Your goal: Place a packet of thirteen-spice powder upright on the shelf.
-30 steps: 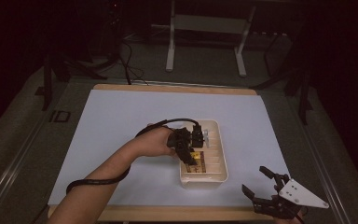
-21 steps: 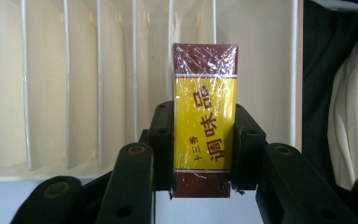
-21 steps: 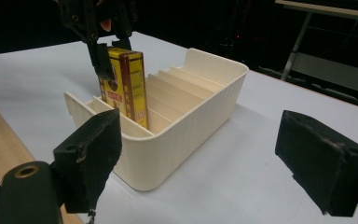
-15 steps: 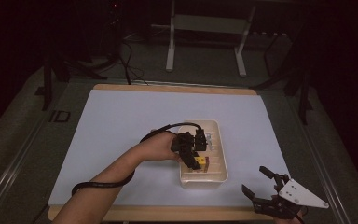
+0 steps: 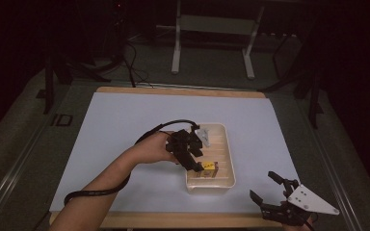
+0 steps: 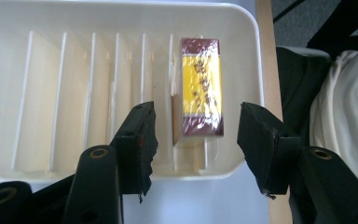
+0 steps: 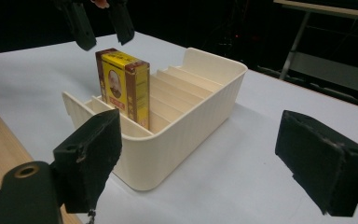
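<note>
A yellow and maroon box [image 5: 209, 166] stands upright on edge in a slot at the near end of a cream slotted tray [image 5: 232, 163]. My left gripper [image 5: 197, 163] hovers just above it, and its jaws have just been opening. In the left gripper view the box [image 6: 201, 88] lies between the spread jaws of the left gripper [image 6: 198, 114], untouched, inside the tray [image 6: 51, 18]. In the right gripper view the box [image 7: 123, 86] stands free in the tray [image 7: 200, 107], with the left gripper [image 7: 100, 25] above it. My right gripper [image 5: 262, 185] [image 7: 209, 158] rests open near the front edge, empty.
The tray's other slots [image 6: 88, 84] hold nothing. A pale blue mat [image 5: 125, 125] covers the table, with a wooden edge [image 5: 173, 220] along the front. A metal frame [image 5: 212, 43] stands on the floor beyond the far edge.
The left gripper's jaws have parted and let go of the box, which now stands in the tray's near slot. The left hand has shifted slightly. The right gripper has kept still.
</note>
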{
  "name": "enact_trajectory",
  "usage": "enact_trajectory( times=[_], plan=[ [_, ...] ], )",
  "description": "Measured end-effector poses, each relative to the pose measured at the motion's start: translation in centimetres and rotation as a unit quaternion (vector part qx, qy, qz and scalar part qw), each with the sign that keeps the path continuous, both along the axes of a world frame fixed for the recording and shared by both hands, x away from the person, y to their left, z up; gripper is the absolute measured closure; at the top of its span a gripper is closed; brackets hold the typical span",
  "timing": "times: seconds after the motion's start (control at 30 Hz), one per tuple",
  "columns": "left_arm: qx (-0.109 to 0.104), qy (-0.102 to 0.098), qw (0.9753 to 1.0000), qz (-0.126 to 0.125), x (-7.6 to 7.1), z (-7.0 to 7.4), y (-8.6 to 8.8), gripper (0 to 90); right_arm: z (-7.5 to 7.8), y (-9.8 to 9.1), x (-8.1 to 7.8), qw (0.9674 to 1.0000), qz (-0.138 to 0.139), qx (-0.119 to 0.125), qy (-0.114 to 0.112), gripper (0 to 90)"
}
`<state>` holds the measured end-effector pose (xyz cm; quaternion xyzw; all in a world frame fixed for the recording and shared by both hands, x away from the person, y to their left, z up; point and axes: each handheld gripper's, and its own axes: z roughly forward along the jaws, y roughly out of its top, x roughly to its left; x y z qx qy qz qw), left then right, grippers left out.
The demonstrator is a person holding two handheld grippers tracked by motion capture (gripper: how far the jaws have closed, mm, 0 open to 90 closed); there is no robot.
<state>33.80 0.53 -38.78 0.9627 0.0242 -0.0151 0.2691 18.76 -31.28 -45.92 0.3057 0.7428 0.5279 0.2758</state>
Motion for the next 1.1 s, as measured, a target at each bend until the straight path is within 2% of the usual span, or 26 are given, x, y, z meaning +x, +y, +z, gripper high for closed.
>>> enact_trajectory(
  times=[0.17, 0.23, 0.27, 0.33, 0.37, 0.43, 0.47, 0.67, 0.8, 0.87, 0.9, 1.03, 1.1],
  plan=[
    [-0.008, -0.02, 0.9996, 0.016, -0.2, -0.2, 1.5, 39.6, 0.0, 0.0, 0.1, 1.0, -0.001, 0.0, 0.002, 14.6],
    [-0.006, -0.031, 0.9991, 0.028, -0.3, -0.3, 1.8, 27.4, 0.0, 0.0, 0.1, 1.0, -0.001, 0.0, 0.003, 14.6],
    [-0.007, -0.028, 0.9989, 0.036, -0.3, -0.3, 2.0, 23.4, 0.0, 0.0, 0.1, 1.0, 0.0, 0.001, 0.002, 14.6],
    [-0.009, -0.02, 0.9991, 0.035, -0.3, -0.4, 2.5, 11.1, 0.0, 0.1, 0.1, 1.0, 0.0, 0.0, 0.001, 14.6],
    [-0.009, -0.02, 0.9991, 0.035, -0.3, -0.4, 2.5, 8.2, 0.0, 0.1, 0.1, 1.0, 0.0, 0.0, 0.001, 14.6],
    [-0.005, -0.022, 0.9986, 0.048, -0.5, -0.5, 3.1, 6.6, 0.0, 0.1, 0.1, 1.0, -0.001, 0.001, 0.003, 14.6],
    [-0.004, -0.016, 0.9985, 0.052, -0.5, -0.6, 3.2, 3.1, 0.0, 0.1, 0.1, 1.0, -0.001, 0.0, 0.002, 14.6],
    [-0.028, -0.008, 0.9956, 0.089, -0.8, -0.7, 4.9, 1.5, 0.0, 0.0, 0.1, 1.0, -0.001, 0.001, 0.003, 14.6],
    [-0.052, -0.005, 0.9911, 0.122, -1.2, -0.6, 6.6, 1.4, -0.1, 0.0, 0.1, 1.0, -0.003, 0.001, 0.004, 14.6],
    [-0.062, 0.004, 0.9891, 0.134, -1.4, -0.6, 7.4, 1.5, -0.1, 0.0, 0.1, 1.0, -0.004, 0.002, 0.003, 14.6],
    [-0.061, 0.0, 0.9879, 0.143, -1.6, -0.6, 7.8, 1.5, -0.1, 0.0, 0.2, 1.0, -0.002, 0.0, 0.003, 14.6],
    [-0.09, 0.014, 0.9804, 0.175, -2.1, -0.9, 9.4, 1.5, 0.0, 0.0, 0.2, 1.0, -0.003, -0.001, 0.002, 14.6],
    [-0.096, 0.007, 0.9761, 0.195, -2.5, -1.1, 10.0, 1.5, 0.0, 0.1, 0.1, 1.0, -0.004, 0.0, 0.001, 14.6]
  ],
)
